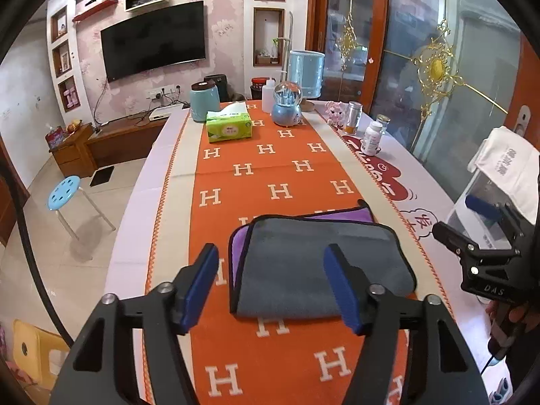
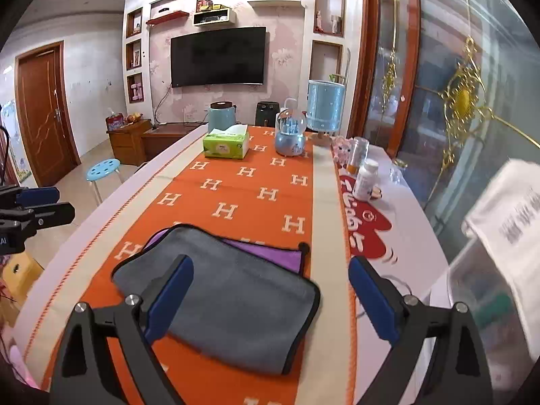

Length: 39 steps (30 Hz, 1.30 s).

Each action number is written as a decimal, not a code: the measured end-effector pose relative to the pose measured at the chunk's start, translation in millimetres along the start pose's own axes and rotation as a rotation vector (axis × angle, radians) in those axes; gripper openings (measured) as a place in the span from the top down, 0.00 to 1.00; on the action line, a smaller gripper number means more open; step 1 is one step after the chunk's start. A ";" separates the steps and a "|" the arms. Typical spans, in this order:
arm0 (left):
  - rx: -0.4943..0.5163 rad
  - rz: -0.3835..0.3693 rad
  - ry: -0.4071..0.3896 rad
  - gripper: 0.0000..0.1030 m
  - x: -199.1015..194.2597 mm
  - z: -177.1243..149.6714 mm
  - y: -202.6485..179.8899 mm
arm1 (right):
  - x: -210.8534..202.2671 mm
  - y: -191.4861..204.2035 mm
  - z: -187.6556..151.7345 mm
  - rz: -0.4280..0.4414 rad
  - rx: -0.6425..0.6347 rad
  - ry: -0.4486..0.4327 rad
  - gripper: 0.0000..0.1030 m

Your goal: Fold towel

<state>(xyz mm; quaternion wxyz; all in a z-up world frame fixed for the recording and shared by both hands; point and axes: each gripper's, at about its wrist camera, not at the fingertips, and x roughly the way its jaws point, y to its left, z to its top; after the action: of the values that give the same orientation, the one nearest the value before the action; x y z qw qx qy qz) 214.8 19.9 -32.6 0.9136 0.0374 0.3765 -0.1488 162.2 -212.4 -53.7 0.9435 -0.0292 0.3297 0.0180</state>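
Observation:
A towel [image 1: 320,263], grey on top with a purple inner side and black trim, lies folded on the orange H-pattern runner [image 1: 266,168]. It also shows in the right wrist view [image 2: 233,300]. My left gripper [image 1: 271,287] is open and empty, hovering just above the towel's near edge. My right gripper [image 2: 270,293] is open and empty, above the towel's near right part. The right gripper also shows at the right edge of the left wrist view [image 1: 472,233]; the left gripper shows at the left edge of the right wrist view [image 2: 44,206].
At the table's far end stand a green tissue box [image 1: 229,126], a blue jar [image 1: 205,99], a snow globe [image 1: 287,103] and a blue lamp [image 1: 305,74]. Bottles [image 1: 371,136] line the right edge. A blue stool [image 1: 64,194] stands on the floor at left.

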 end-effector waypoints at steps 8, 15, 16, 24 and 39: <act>-0.015 0.022 -0.010 0.23 -46.9 -29.8 -14.9 | -43.2 -6.8 -20.0 0.022 0.136 0.068 0.08; -0.100 0.039 0.022 0.15 -80.7 -62.6 -24.1 | -88.8 -2.6 -43.9 0.002 0.173 0.119 0.01; -0.115 0.033 0.027 0.15 -84.9 -67.7 -24.5 | -97.1 -0.2 -48.8 -0.003 0.170 0.128 0.01; -0.163 0.046 0.054 0.01 -119.8 -103.4 -41.7 | -138.7 12.2 -75.4 0.026 0.204 0.193 0.00; -0.157 0.088 0.088 0.01 -161.9 -123.6 -68.2 | -185.6 28.9 -105.7 0.092 0.246 0.349 0.00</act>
<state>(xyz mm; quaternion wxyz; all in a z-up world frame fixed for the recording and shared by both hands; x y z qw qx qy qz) 1.9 16.6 -4.7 0.9019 -0.0112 0.4249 -0.0767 -50.1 -193.4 -21.9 0.8668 0.0983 0.4886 0.0155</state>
